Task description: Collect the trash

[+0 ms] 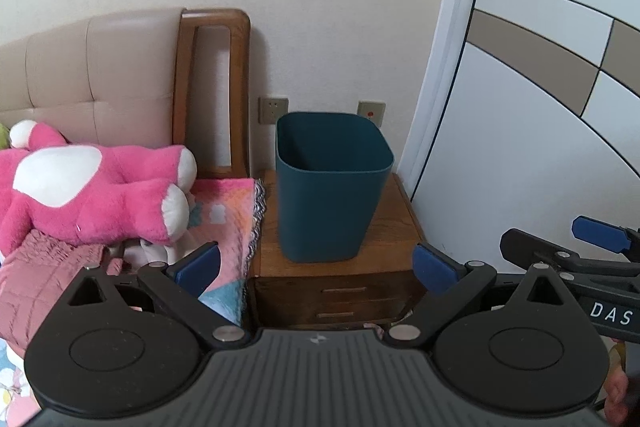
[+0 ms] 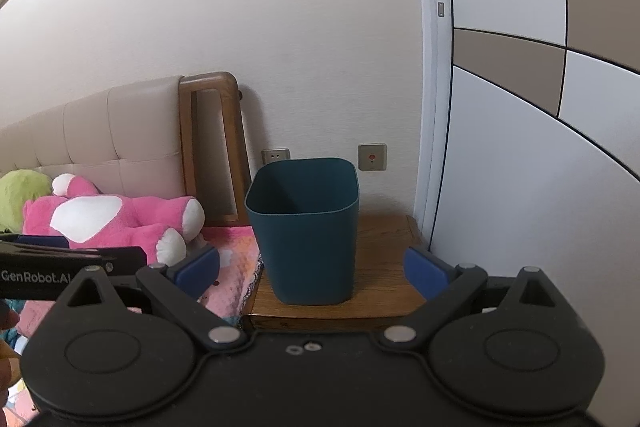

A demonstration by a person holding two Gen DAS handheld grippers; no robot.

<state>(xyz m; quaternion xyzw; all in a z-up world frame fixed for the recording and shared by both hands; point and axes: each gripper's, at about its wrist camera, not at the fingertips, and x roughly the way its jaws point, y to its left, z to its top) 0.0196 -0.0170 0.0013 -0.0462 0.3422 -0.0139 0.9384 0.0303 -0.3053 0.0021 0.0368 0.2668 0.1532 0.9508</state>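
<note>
Both tools filled the near foreground: the left gripper and the right gripper each had their blue pads spread wide, with nothing held between them. Ahead, a dark teal bin stood upright on the wooden nightstand, beside the bed where a pink plush toy lay. What could be seen of the bin's inside looked empty, though its bottom was hidden. No trash showed in either view, so the collecting appeared not to have started; finding and picking up litter remained.
</note>
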